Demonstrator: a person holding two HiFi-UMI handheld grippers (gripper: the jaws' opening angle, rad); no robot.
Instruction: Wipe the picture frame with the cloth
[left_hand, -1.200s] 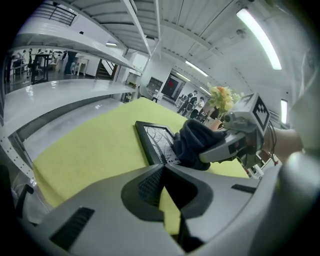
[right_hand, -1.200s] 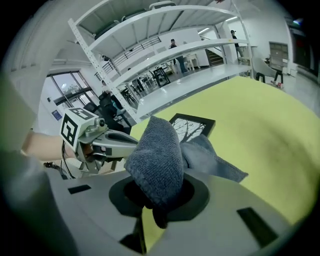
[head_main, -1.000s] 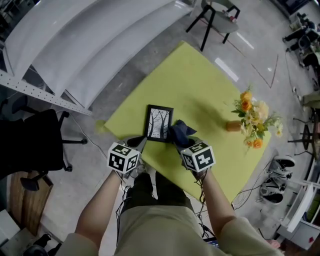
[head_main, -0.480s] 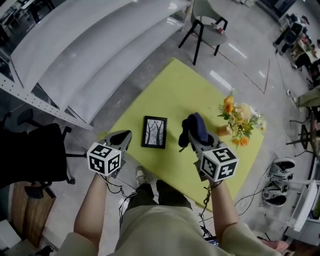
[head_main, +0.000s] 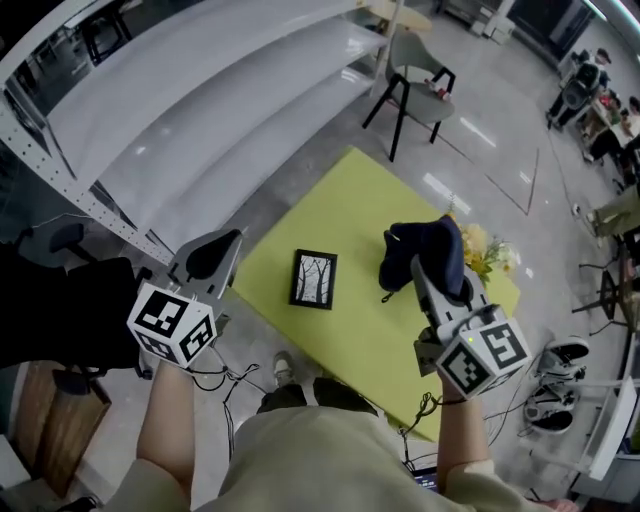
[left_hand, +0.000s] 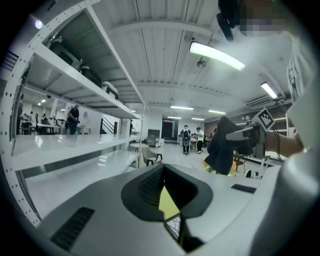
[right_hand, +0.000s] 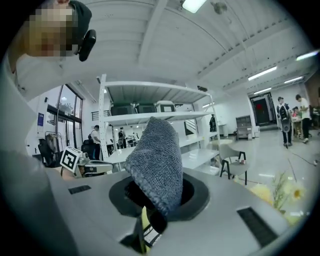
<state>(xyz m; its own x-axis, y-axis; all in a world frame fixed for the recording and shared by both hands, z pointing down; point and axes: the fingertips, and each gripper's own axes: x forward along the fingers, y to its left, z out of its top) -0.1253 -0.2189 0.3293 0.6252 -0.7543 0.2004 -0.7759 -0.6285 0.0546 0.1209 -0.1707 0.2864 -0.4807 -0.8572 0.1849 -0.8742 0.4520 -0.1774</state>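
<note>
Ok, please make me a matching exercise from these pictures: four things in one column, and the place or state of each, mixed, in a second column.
1 picture frame
2 cloth
3 flowers
4 left gripper

a held by the right gripper, above the table
b off the table's left edge, holding nothing
c lying flat on the yellow-green table
d on the table's right side

Pairs: 1-c, 2-a, 3-d, 4-b

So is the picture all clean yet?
Done: the cloth is picked up, shut in the right gripper. Right now it hangs in the air, not touching the picture frame lying flat on the yellow-green table; the left gripper is empty. Left to do: wiping the frame, as far as I can tell.
</note>
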